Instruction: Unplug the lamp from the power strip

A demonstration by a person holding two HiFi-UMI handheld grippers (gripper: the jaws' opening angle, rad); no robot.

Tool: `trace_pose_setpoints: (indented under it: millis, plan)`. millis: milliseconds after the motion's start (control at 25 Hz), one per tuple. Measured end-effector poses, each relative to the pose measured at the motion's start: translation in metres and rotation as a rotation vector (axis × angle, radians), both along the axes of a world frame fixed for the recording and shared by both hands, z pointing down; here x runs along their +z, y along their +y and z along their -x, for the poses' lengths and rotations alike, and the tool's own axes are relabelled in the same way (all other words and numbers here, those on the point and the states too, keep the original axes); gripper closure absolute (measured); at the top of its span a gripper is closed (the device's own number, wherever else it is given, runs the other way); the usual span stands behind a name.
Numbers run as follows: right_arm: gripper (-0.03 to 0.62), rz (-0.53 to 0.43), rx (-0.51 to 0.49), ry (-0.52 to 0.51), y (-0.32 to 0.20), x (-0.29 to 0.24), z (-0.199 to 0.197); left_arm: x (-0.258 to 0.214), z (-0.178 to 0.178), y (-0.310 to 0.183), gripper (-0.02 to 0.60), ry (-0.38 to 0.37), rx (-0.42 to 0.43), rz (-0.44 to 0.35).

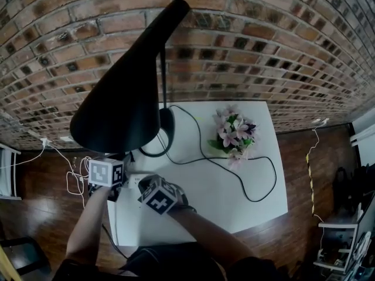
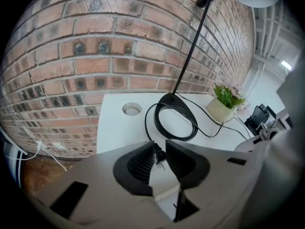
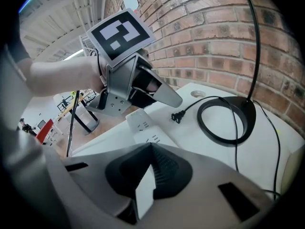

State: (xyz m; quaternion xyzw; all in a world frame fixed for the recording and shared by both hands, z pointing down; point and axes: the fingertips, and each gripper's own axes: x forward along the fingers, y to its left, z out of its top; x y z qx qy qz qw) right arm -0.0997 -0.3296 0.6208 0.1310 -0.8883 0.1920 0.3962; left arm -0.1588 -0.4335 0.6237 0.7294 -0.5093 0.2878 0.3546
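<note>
Between the parted fingertips of my left gripper [image 2: 160,149], the black plug [image 2: 160,156] shows in the left gripper view, with both pads standing clear of it. Beyond the fingertips its cord [image 2: 146,122] curls back to the ring-shaped foot of the lamp [image 2: 172,103] on the white table [image 2: 114,132]. A round hole [image 2: 132,109] in the tabletop lies to the fingers' left, and a brick wall [image 2: 95,56] rises behind.

Seen from the right gripper view, my right gripper [image 3: 151,147] has its fingertips drawn together directly over the near end of the white power strip [image 3: 143,125]. I cannot tell whether they nip it. Past those fingertips and just right of the strip's far end, the plug lies loose on the table, out of the sockets. The left gripper's pale finger hangs just above it.

From the head view, both grippers sit side by side at the table's near left corner, partly under the lamp's black shade [image 1: 126,98]. Pink flowers [image 1: 234,134] stand well beyond the right fingers, and the cord loops wide across the table around them.
</note>
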Motion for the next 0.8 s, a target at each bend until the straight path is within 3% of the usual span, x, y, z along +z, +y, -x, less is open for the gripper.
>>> trace_pose_setpoints:
  millis: [480,800]
  plan:
    - [0.597,-0.012,-0.006,0.024,0.0,0.003,-0.001,-0.024,0.008,0.006,0.489,-0.001,-0.019,-0.065]
    - [0.597,-0.013,0.017,0.053,-0.003,0.005,-0.007,-0.039,0.02,0.019,0.535,-0.008,-0.038,-0.102]
